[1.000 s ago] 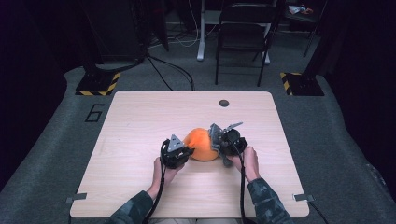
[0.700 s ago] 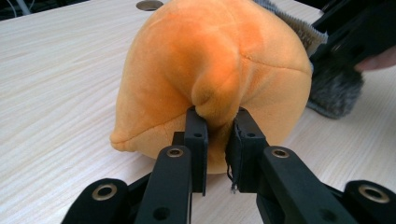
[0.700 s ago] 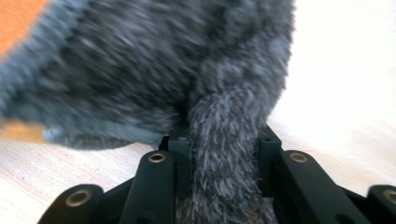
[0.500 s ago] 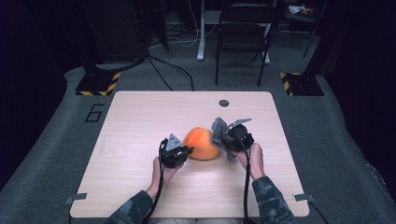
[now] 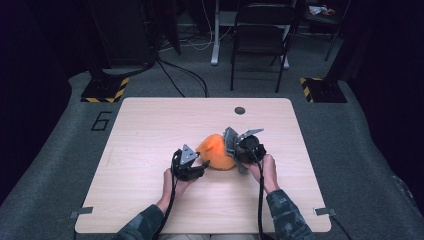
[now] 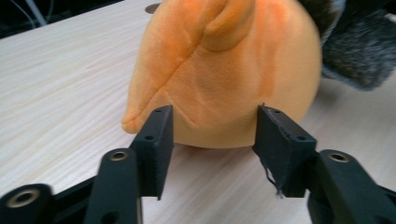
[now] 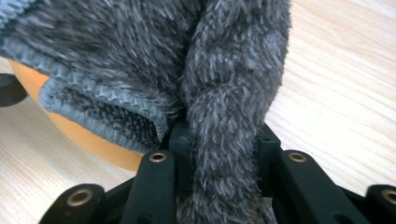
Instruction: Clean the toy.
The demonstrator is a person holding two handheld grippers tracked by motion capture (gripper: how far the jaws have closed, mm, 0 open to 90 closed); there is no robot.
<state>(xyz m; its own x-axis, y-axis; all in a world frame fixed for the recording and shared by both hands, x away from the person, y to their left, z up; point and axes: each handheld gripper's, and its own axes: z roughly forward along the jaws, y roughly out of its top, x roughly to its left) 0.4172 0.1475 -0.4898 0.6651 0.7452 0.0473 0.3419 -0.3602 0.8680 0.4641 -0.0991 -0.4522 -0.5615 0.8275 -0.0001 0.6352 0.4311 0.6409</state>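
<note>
Item: orange plush toy, mid-table, slightly toward the near edge, partly covered by a grey knitted hat.
Right tool: clenched on the hat's fuzzy fold.
Left tool: released, jaws flanking the plush's base.
Handling: brace the plush first, then draw the hat steadily.

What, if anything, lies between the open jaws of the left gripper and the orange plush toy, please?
Nothing: in the left gripper view, the left gripper stands open right at the orange plush toy, with bare wooden table beneath.
</note>
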